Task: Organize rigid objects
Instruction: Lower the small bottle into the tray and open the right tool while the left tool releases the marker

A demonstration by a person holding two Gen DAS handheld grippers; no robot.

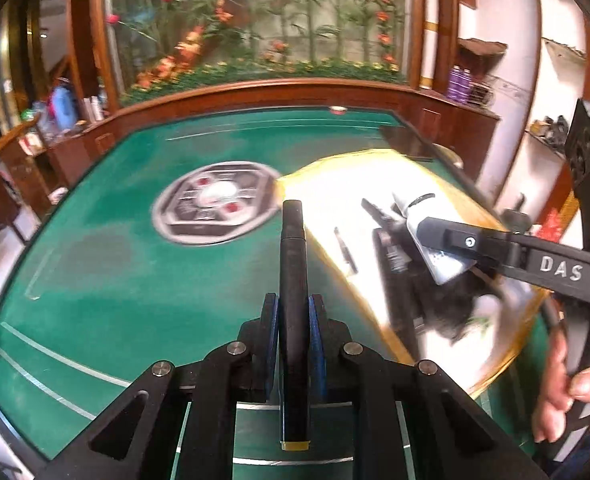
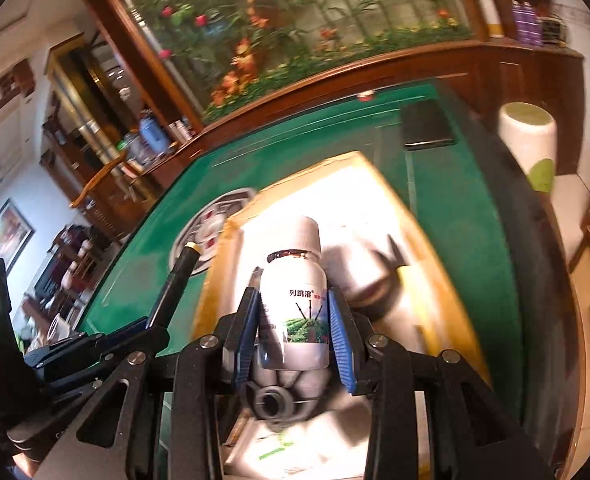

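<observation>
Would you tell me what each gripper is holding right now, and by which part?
The left gripper clamps a black pen-like stick around mid-length. The right gripper clamps a white bottle by its labelled body.

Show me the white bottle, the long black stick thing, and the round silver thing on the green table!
white bottle [image 2: 293, 312]: right wrist view, on its label.
black stick [image 1: 293, 280]: left wrist view, mid-shaft above the pads.
round silver panel [image 1: 215, 208]: left wrist view, its centre.

Motion blur, blown-out glare, fisheye-warped edges
</observation>
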